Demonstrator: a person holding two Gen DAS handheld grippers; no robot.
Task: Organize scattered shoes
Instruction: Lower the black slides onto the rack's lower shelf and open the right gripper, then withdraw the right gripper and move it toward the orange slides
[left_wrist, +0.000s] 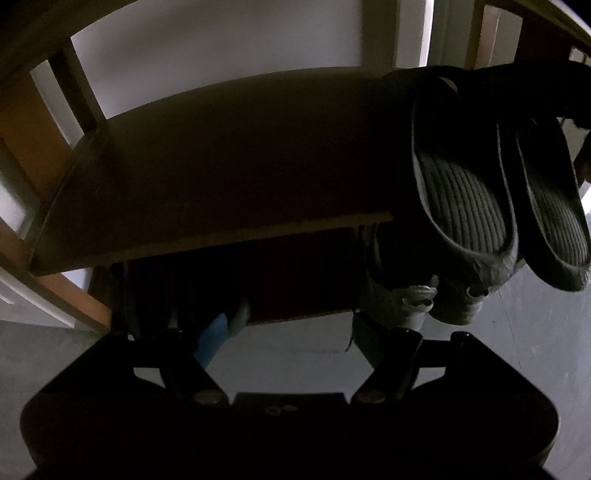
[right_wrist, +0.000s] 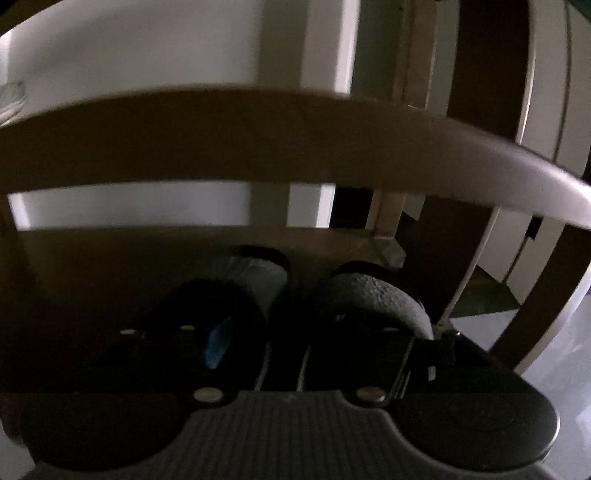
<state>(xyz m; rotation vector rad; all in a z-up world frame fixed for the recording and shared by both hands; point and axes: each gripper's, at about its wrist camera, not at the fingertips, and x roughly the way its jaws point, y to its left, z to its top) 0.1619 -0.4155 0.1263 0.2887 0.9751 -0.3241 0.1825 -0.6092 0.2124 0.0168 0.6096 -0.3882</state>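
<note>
A pair of dark slippers (right_wrist: 373, 295) lies side by side on a wooden rack shelf (right_wrist: 110, 258), toes toward the wall. My right gripper (right_wrist: 299, 336) stands open over their heels. One finger, the blue-padded one (right_wrist: 218, 343), reaches into the left slipper and the other into the right slipper, with the inner walls between them and no pad pressing. In the left wrist view the same slippers (left_wrist: 461, 199) show ribbed insoles and overhang the shelf's (left_wrist: 221, 177) front edge at right. My left gripper (left_wrist: 288, 339) is open and holds nothing, low before the rack.
Below the shelf a grey-white shoe (left_wrist: 417, 299) and a dark ribbed item (left_wrist: 166, 291) sit in shadow. Wooden rack posts (left_wrist: 77, 88) rise at left, a white wall (left_wrist: 221, 48) stands behind, and grey floor (left_wrist: 517, 350) spreads to the right. Another shelf (right_wrist: 258, 140) crosses above the slippers.
</note>
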